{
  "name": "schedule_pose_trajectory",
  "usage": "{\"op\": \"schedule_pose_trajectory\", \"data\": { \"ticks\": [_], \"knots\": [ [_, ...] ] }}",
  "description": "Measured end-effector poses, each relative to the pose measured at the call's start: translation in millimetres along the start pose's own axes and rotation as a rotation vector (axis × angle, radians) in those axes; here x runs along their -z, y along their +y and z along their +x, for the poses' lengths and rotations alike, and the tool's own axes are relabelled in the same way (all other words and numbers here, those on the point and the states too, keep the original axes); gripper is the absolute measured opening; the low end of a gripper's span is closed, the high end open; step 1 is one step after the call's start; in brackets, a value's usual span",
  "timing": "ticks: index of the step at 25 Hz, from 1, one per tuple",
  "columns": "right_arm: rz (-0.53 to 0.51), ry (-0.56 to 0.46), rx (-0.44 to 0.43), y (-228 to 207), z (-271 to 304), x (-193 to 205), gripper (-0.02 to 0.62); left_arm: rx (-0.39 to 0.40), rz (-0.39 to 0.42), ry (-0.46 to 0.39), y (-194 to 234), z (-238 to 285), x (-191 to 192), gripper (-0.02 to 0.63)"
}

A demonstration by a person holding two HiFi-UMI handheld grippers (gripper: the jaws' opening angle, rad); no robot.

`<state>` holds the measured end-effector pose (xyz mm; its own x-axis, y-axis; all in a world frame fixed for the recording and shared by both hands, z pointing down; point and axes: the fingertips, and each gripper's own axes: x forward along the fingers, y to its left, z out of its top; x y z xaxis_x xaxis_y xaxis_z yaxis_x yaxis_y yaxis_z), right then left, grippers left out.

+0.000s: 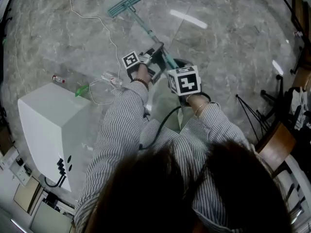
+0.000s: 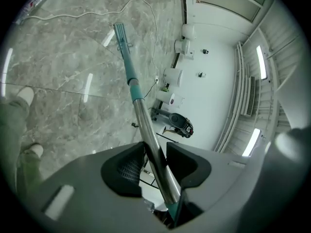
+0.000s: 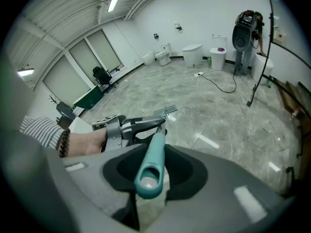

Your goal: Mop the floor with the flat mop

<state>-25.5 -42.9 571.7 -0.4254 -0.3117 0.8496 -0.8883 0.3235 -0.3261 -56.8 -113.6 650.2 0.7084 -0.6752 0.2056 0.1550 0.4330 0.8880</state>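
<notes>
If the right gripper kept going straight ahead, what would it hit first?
Most likely the left gripper, clamped further down the same teal-handled metal mop pole, though depth is unclear.

Head view overhead; gripper views along shared mop (image 1: pixel 146 30)

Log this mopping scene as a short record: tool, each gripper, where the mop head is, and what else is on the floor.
Tool: flat mop, teal head, metal shaft, teal handle end
Left gripper: jaws closed on the metal shaft, nearer the head
Right gripper: jaws closed on the teal handle end
Mop head: lying flat on the grey marble floor, ahead of the person
Also on floor: white cable near the head; white cabinet on the person's left
</notes>
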Motion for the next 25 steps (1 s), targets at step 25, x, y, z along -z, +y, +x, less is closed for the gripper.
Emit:
{"op": "schedule_pose_trajectory", "data": {
  "ticks": [25],
  "knots": [
    [-0.024,0.053,-0.011,-153,-262,293,0.112,-0.032,-0.045,0.215,135,-2,409,0.141]
  ]
}}
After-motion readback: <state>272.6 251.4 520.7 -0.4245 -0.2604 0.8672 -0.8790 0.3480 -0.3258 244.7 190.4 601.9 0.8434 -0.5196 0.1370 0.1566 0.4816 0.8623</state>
